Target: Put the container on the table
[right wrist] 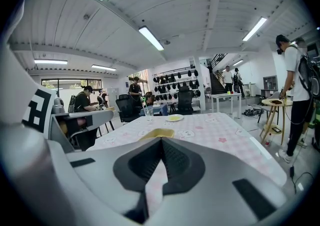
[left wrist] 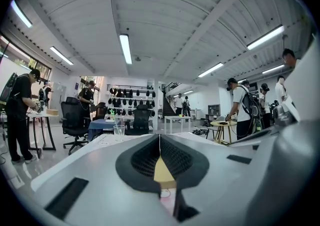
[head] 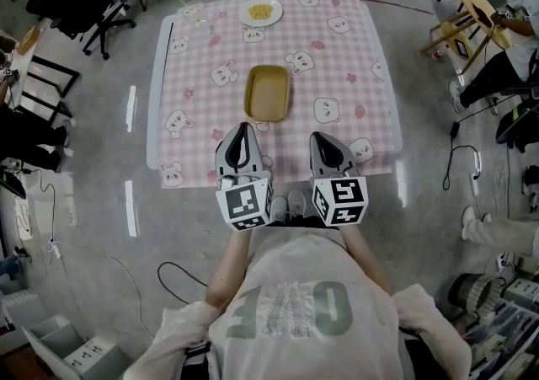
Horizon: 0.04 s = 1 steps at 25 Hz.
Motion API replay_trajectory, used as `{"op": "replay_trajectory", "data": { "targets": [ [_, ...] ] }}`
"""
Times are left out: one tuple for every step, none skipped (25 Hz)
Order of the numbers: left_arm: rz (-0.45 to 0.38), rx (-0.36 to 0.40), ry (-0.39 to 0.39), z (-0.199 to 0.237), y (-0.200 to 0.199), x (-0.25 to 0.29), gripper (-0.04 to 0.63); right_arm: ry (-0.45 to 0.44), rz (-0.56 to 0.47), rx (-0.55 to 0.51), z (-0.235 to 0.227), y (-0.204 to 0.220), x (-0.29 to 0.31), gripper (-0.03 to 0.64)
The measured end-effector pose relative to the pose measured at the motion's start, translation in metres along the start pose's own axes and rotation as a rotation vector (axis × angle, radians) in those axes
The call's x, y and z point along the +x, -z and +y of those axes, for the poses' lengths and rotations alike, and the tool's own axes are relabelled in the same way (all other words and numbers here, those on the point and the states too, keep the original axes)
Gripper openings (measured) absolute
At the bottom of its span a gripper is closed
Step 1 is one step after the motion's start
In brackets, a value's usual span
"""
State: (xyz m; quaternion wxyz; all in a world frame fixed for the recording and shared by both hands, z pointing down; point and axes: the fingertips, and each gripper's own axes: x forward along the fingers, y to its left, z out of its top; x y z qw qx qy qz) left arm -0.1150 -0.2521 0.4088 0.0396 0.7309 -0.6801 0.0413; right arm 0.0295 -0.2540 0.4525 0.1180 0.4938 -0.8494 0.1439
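Two grippers hover over the near edge of the pink checked table (head: 358, 58), each with its jaws closed tip to tip and empty. The tan rectangular container (head: 268, 92) rests on the cloth just ahead, right of the left gripper (head: 243, 129) and left of the right gripper (head: 319, 139), touching neither.

a shallow tan-yellow rectangular container (head: 268, 92) with rounded corners and a raised rim stands upright and empty, open side up. it rests near the middle of the square table (head: 337, 58), on its pink-and-white checked cloth printed with animal faces, its long sides running away from the near edge.
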Motion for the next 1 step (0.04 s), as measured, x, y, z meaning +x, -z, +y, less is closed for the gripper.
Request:
{"op": "replay_trajectory", "data": {
  "targets": [
    [0.001, -0.002, 0.0, 0.0001, 0.0003, 0.0011, 0.029, 0.0, 0.002, 0.0, -0.0004, 0.0006, 0.0013, 0.028]
  ]
}}
